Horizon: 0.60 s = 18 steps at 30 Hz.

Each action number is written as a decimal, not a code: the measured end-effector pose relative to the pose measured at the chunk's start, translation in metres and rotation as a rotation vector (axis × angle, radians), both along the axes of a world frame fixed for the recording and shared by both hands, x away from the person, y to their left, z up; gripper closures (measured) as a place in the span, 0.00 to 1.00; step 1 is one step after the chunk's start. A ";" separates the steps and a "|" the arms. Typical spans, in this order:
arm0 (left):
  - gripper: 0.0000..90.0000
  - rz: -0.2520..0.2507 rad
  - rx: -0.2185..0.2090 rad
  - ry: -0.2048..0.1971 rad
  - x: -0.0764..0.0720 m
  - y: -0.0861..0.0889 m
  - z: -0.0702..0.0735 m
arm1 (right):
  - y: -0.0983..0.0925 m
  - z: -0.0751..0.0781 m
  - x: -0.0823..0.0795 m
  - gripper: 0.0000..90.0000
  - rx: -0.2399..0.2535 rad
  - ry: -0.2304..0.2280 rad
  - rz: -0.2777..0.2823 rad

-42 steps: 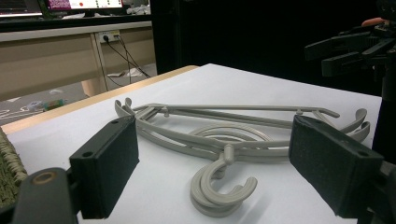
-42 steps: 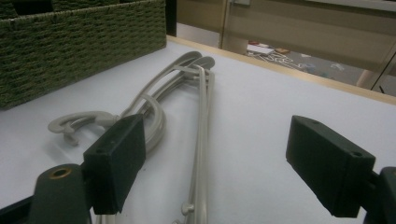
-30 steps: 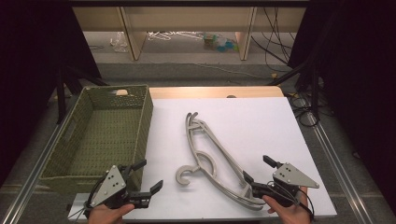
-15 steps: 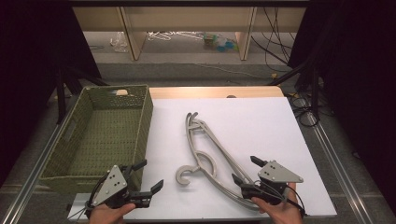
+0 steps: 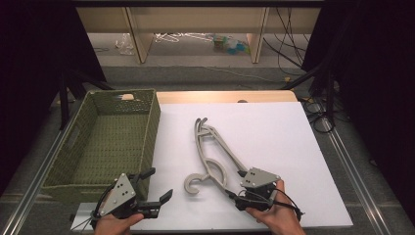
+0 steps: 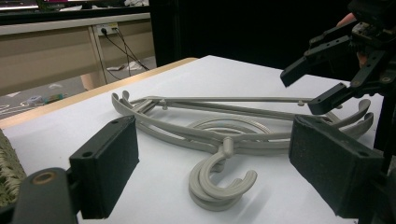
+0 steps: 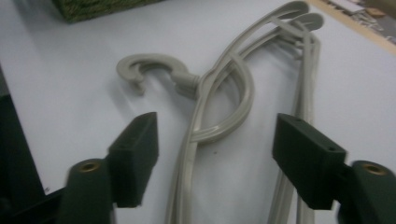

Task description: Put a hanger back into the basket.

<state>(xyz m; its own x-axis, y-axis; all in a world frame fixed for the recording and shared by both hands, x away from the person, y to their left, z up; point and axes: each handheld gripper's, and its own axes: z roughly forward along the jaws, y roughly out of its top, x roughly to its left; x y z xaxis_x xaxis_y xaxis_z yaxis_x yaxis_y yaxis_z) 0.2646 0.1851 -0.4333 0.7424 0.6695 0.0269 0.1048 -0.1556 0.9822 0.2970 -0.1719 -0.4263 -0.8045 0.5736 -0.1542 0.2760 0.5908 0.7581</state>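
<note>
The right gripper [image 5: 243,192] sits at the near end of the hangers [image 5: 211,152], low over the white board [image 5: 274,132]. Its jaws have just been closing but are not pressed on anything: in the right gripper view they stand apart [image 7: 215,161], with the hangers' arms [image 7: 219,93] running up between the 2 pads and clear gaps on both sides. That view is slightly blurred, so whether a pad brushes an arm is hard to say. The right hand [image 5: 274,218] grips the tool from the near edge of the board.

The left gripper [image 5: 159,188] hovers at the board's near left corner, jaws spread wide with nothing between them. In the left gripper view [image 6: 212,163] its pads frame the hangers' hook [image 6: 219,179], which lies well in front of them, and the right gripper [image 6: 322,81] shows at the far right above the hangers' end. The left hand [image 5: 115,226] holds it by the near edge.

The hangers look like 2 grey plastic ones stacked flat, slanting from the board's middle toward the right gripper, hooks curling to the left. A green basket [image 5: 98,147] stands just left of the board.
</note>
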 end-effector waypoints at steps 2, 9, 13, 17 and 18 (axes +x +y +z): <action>0.17 -0.001 0.000 0.001 0.000 0.000 0.000 | 0.001 -0.001 0.001 0.39 -0.013 0.024 -0.005; 0.17 -0.006 -0.006 -0.005 0.001 -0.001 -0.001 | 0.016 -0.013 0.014 0.47 -0.095 0.113 0.009; 0.17 -0.010 -0.001 -0.009 0.001 0.000 0.000 | 0.021 -0.017 0.019 0.53 -0.132 0.192 0.024; 0.17 -0.005 0.012 -0.002 0.000 -0.001 0.000 | 0.025 -0.020 0.023 0.58 -0.154 0.239 0.015; 0.17 -0.005 0.012 -0.002 0.000 -0.001 0.000 | 0.025 -0.020 0.023 0.58 -0.154 0.239 0.015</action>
